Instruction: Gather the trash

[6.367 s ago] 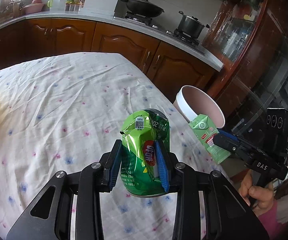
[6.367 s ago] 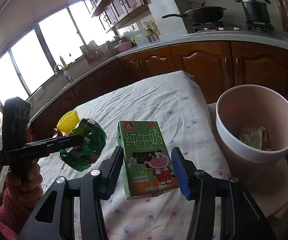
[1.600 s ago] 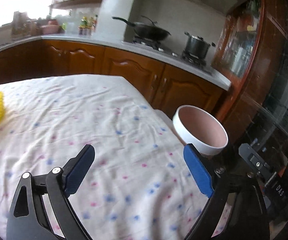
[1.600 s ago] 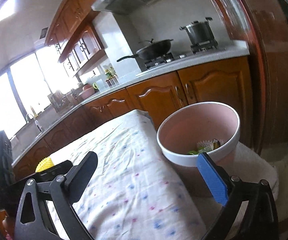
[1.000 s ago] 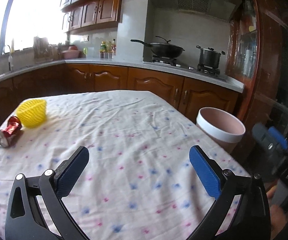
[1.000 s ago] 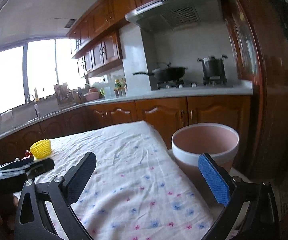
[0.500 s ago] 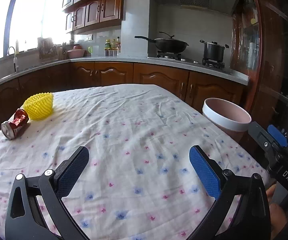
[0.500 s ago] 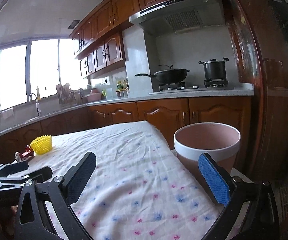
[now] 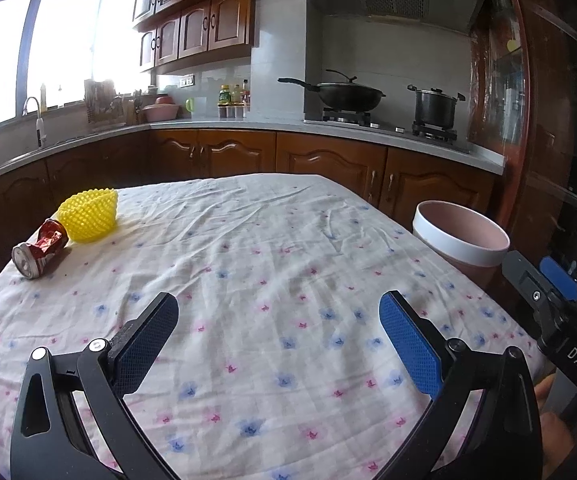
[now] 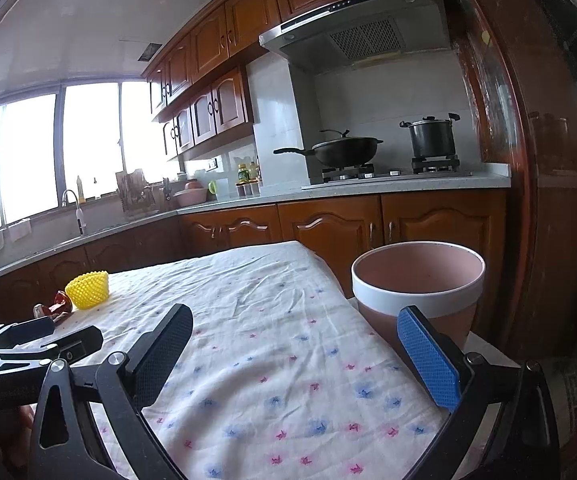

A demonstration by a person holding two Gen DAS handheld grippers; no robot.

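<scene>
While both the left claw (image 9: 278, 326) and right claw (image 10: 296, 338) gape empty over the floral-clothed table (image 9: 248, 248), the crushed red drink can (image 9: 40, 249) lies touching the yellow mesh basket (image 9: 89, 215), well apart from the pink white-rimmed bin (image 9: 460, 242).

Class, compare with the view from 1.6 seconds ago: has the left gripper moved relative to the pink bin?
Yes. The left gripper has pulled back from the pink bin; the bin now looks smaller and farther off beyond the table edge.
</scene>
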